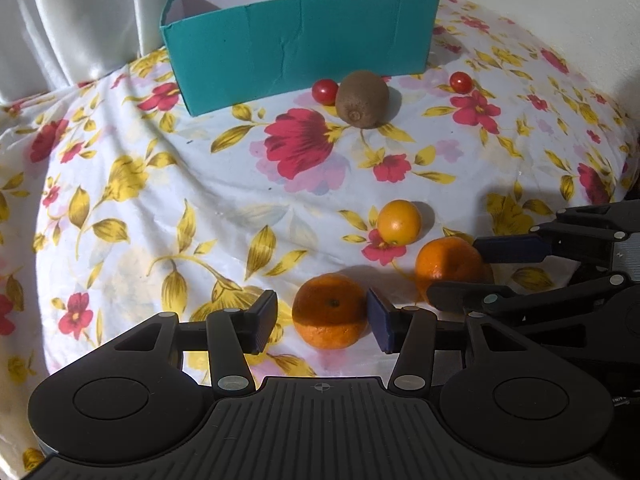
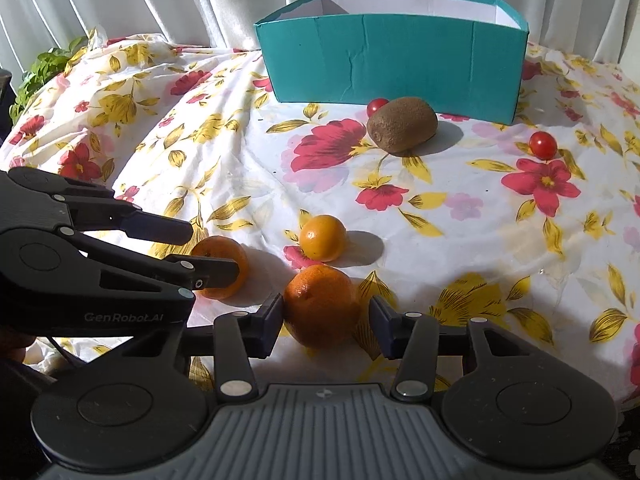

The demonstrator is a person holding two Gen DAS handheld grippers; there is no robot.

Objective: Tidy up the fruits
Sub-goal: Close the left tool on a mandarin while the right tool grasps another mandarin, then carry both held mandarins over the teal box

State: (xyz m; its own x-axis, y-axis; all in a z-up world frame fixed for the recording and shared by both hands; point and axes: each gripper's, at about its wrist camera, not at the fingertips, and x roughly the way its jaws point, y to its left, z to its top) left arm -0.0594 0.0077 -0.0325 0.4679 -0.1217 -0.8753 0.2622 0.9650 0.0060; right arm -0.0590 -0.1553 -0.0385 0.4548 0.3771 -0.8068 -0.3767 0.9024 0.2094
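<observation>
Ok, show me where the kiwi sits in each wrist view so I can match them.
Left wrist view: the kiwi lies upper centre, just right of the teal box's near corner, a cherry tomato touching its left side.
Right wrist view: the kiwi lies upper centre-right, before the box's front wall.
Shared landmark: the teal box.

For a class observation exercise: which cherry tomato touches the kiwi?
The cherry tomato nearest the teal box, tucked against the kiwi; the other tomato sits alone.
</observation>
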